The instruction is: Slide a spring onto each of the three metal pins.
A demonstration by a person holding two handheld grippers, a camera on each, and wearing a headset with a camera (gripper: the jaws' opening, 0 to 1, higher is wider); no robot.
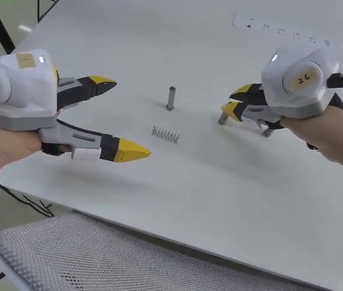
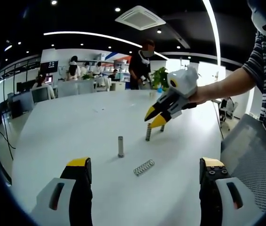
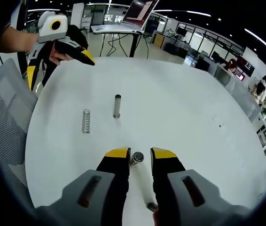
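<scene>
A bare metal pin (image 1: 171,98) (image 2: 121,147) (image 3: 117,106) stands upright mid-table. A loose spring (image 1: 165,134) (image 2: 144,167) (image 3: 86,121) lies flat just in front of it. Two pins wearing springs (image 1: 223,119) (image 1: 268,130) stand at the right. My left gripper (image 1: 123,116) (image 2: 145,164) is open wide, above the table left of the loose spring. My right gripper (image 1: 233,101) (image 3: 140,153) hovers just over one sprung pin (image 3: 136,158), jaws a narrow gap apart and holding nothing. The other sprung pin (image 3: 151,206) sits beneath its body.
A white power strip (image 1: 286,30) lies at the far right of the white table (image 1: 220,182). A grey mesh chair (image 1: 99,254) sits against the near edge. Several people stand and sit beyond the table's far end in the left gripper view.
</scene>
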